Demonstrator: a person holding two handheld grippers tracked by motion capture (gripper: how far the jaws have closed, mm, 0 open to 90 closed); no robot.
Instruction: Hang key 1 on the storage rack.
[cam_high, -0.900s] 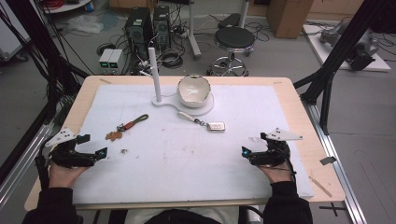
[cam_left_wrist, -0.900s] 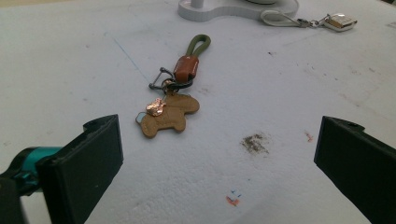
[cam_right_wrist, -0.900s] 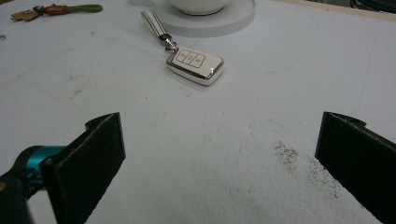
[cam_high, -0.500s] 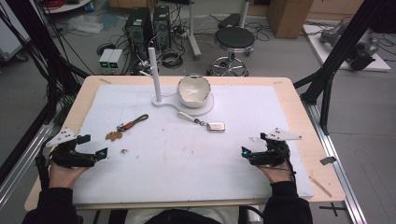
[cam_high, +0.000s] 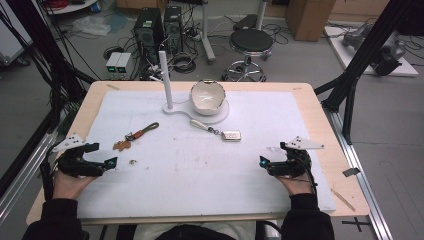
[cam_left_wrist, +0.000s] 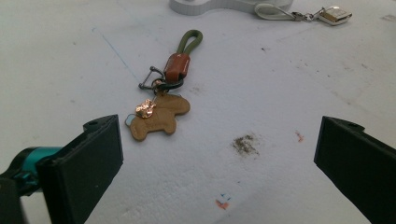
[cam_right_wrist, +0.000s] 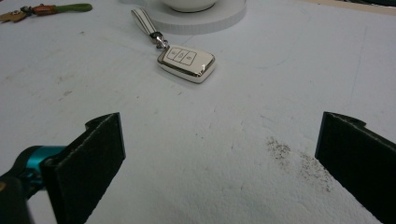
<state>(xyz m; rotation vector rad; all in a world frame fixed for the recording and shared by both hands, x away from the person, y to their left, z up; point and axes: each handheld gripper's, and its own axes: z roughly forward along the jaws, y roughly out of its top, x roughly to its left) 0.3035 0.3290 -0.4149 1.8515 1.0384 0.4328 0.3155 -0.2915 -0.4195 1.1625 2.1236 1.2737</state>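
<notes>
I have both grippers resting low near the desk's near edge, one toward each near corner, and both stand with jaws wide apart and nothing between them. My left gripper (cam_high: 111, 163) looks straight at the brown keychain (cam_left_wrist: 161, 100), which lies ahead of it and slightly to its left in the left gripper view, on the left half of the desk, apart from the jaws. Its long axis runs away from the gripper toward the far edge, leaning a little right: the tan animal-shaped tag sits at the near end, a small coppery charm on top of it, then a metal ring, a reddish-brown leather wrap, and an olive-green cord loop at the far end.

My right gripper (cam_high: 264, 162) faces the white car key (cam_right_wrist: 187, 62), ahead and a bit left of centre in the right gripper view, near the middle of the desk. It is a glossy cream fob with three buttons and a metallic rim, and its pale strap runs back toward the white stand (cam_high: 176, 109) with the bowl (cam_high: 207, 96) at the far edge.

I judge the left hand nearer its keychain than the right is to the key; a straight push forward should bring the tag between the left jaws
</notes>
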